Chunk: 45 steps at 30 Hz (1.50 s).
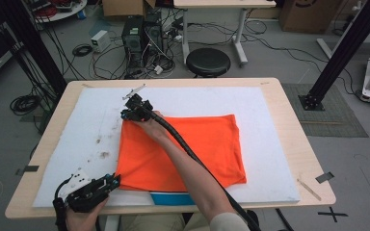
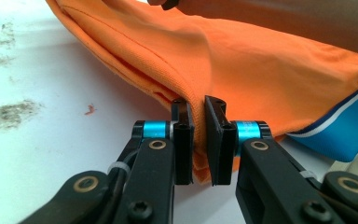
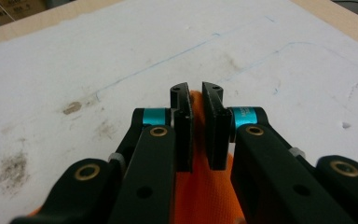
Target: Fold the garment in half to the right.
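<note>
**Orange shirt pinched at two corners**

The shirt (image 1: 183, 151) lies flat on the white mat (image 1: 270, 110), a folded orange rectangle a little toward 6 o'clock from the mat's middle. A blue band with a white stripe (image 2: 349, 126) peeks out from under its edge at 6 o'clock.

The left claw (image 1: 112, 182) sits at the shirt's 7 o'clock corner. In the left gripper view its jaws are nearly closed, with a fold of orange cloth clamped between them (image 2: 199, 140); the cloth rises from the jaws and spreads away toward 1 o'clock. The hand holding this claw rests at the tabletop's 7 o'clock edge.

The right claw (image 1: 127, 114) is at the shirt's 11 o'clock corner, the forearm reaching across the cloth from 5 o'clock, its black cable trailing along the arm. In the right gripper view the jaws are likewise almost shut, a thin ridge of orange cloth caught between them (image 3: 196, 140), with bare mat beyond.

The mat carries grey smudges (image 1: 103, 155) at 9 o'clock of the shirt, and faint blue pen lines in the right gripper view. It covers most of the wooden tabletop (image 1: 296, 139).

On the floor beyond, at 12 o'clock, stand a black stool (image 1: 208, 61) and, just to its 10 o'clock, computer cases (image 1: 142, 36) amid loose cables.
</note>
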### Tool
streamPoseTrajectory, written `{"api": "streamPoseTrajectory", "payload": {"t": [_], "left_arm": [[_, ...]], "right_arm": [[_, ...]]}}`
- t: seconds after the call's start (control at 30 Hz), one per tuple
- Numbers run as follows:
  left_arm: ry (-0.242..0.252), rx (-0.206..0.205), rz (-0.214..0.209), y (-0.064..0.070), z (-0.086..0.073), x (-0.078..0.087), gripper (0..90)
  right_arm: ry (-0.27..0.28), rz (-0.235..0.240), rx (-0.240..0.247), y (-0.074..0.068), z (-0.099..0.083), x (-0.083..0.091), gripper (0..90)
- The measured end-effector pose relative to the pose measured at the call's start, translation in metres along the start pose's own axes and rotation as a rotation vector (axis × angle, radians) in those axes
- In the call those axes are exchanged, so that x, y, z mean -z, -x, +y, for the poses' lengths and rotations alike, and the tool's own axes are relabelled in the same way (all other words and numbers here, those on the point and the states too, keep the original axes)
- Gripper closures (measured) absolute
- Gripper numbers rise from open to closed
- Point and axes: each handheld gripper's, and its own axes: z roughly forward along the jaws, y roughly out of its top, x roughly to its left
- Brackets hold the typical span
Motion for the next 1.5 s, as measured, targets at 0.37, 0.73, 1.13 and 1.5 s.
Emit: {"api": "streamPoseTrajectory", "payload": {"t": [0.37,0.73,1.13,1.5], "left_arm": [[-0.002,-0.02,-0.032,0.013,0.005,-0.012,82.0],[-0.007,-0.049,-0.065,0.026,0.013,-0.028,81.9],[-0.009,-0.051,-0.1,0.032,0.019,-0.039,82.0],[-0.02,-0.076,-0.154,0.046,0.032,-0.06,82.0]], "right_arm": [[-0.008,-0.02,0.009,0.005,-0.007,0.009,84.9],[-0.007,-0.043,0.003,0.015,-0.015,0.028,84.8],[-0.001,-0.038,-0.045,0.027,-0.029,0.037,84.9],[0.024,-0.067,-0.07,0.042,-0.039,0.063,85.0]]}}
